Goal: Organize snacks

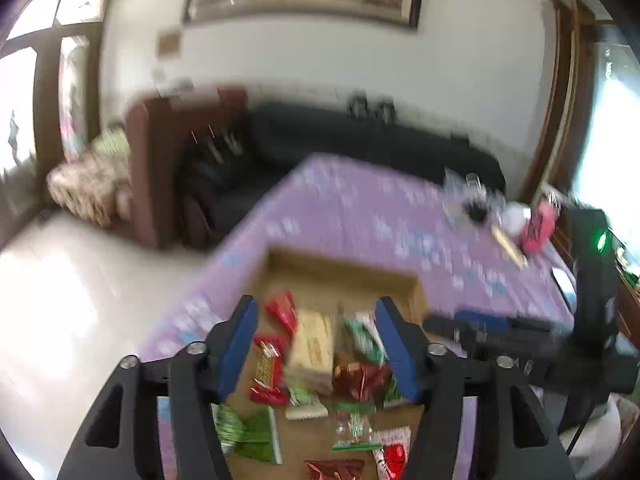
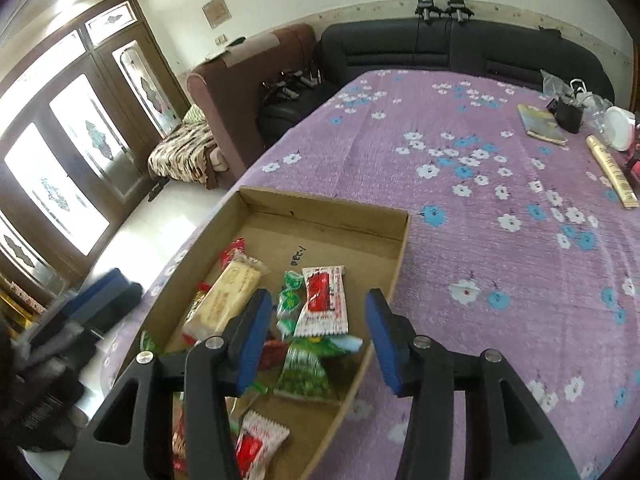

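Note:
A shallow cardboard box (image 2: pixel 340 216) (image 1: pixel 344 270) sits on the purple flowered tablecloth and holds several wrapped snacks. Among them are a beige biscuit pack (image 2: pixel 228 300) (image 1: pixel 314 346), a white and red packet (image 2: pixel 324 300), a green packet (image 2: pixel 308 372) and red packets (image 1: pixel 282 312). My left gripper (image 1: pixel 316 314) hovers open above the box with nothing between its blue pads. My right gripper (image 2: pixel 318 304) is also open over the box's near right part, empty. The left gripper shows blurred at the left edge of the right wrist view (image 2: pixel 102 298).
At the table's far right lie a notebook (image 2: pixel 542 124), a black cup (image 2: pixel 568 114), a white round lid (image 2: pixel 620 128) and a cream tube (image 2: pixel 612 170). A dark sofa (image 2: pixel 440 48) and a brown armchair (image 2: pixel 236 92) stand beyond the table. White floor lies to the left.

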{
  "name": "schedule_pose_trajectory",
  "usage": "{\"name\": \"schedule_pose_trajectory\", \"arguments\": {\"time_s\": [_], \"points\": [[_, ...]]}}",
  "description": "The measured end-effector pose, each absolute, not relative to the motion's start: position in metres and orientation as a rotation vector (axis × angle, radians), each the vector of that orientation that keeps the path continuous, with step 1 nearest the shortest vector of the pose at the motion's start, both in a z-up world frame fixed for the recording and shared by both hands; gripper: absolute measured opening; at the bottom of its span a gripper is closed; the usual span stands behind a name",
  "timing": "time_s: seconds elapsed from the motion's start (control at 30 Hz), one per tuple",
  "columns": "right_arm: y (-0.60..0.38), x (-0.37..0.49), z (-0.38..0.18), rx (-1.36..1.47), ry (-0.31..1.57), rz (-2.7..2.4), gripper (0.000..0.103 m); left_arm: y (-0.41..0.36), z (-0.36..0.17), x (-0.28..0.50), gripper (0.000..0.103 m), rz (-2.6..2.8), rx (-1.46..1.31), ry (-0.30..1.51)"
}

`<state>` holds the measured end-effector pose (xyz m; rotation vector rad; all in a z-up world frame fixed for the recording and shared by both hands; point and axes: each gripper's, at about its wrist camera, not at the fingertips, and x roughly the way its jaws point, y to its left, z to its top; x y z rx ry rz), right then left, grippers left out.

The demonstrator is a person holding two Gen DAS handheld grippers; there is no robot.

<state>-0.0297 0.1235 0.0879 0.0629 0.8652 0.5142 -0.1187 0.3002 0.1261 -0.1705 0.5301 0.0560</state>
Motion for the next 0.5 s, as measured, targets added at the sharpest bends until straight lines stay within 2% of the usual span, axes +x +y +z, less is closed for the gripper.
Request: {"name": "schedule_pose_trajectory", "arguments": {"time_s": [0.2,0.3,0.5], "points": [[0.109,-0.075,0.115,0.008,0.725,0.514,0.058,0.297,0.185,-0.196,0.103,0.228,-0.131,0.195],[0.103,-0.101,0.130,-0.018,0.655,0.521,0.063,0.294,0.210,-0.234,0.103,0.329,-0.081,0.055],[0.088,-0.145,0.150,-0.029,0.542,0.525,0.072,0.290,0.234,-0.283,0.103,0.458,-0.023,-0.031]]}}
